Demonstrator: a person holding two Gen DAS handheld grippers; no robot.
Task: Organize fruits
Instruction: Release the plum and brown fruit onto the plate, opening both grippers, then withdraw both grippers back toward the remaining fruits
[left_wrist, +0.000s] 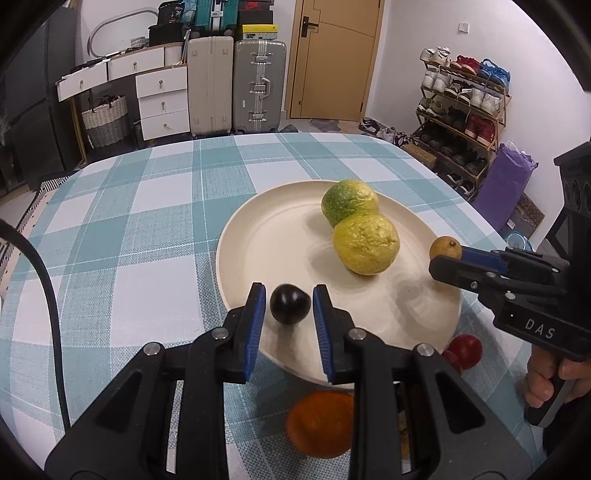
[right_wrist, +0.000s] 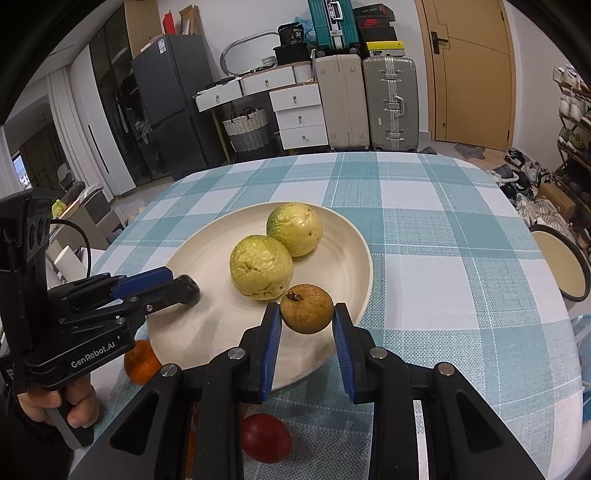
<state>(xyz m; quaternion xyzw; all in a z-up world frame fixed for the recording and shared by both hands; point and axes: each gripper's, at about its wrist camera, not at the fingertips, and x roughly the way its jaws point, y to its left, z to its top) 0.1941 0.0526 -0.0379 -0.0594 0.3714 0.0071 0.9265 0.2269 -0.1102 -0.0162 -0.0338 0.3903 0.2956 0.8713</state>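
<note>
Left wrist view first: left gripper (left_wrist: 289, 301) is clenched on a small dark fruit (left_wrist: 289, 304), pinched between its blue pads and held above the near rim of the cream plate (left_wrist: 258, 243), apparently so it can be set down among the others. Plate contents are two yellow-green guavas (left_wrist: 365, 244) touching each other near the middle. At the plate's right edge the right gripper (left_wrist: 448, 264) holds a small brown fruit (left_wrist: 445, 249). Off the plate, on the checked tablecloth (left_wrist: 147, 206), an orange (left_wrist: 320, 424) lies just below the near rim and a red fruit (left_wrist: 466, 350) sits by the right rim, both still to be gathered, I judge.

Right wrist view: the right gripper (right_wrist: 307, 314) grips the brown fruit (right_wrist: 306, 308) over the plate's (right_wrist: 207, 332) near edge. The guavas (right_wrist: 261, 266) lie just beyond. The orange (right_wrist: 142, 360) and the red fruit (right_wrist: 266, 437) rest outside the plate
</note>
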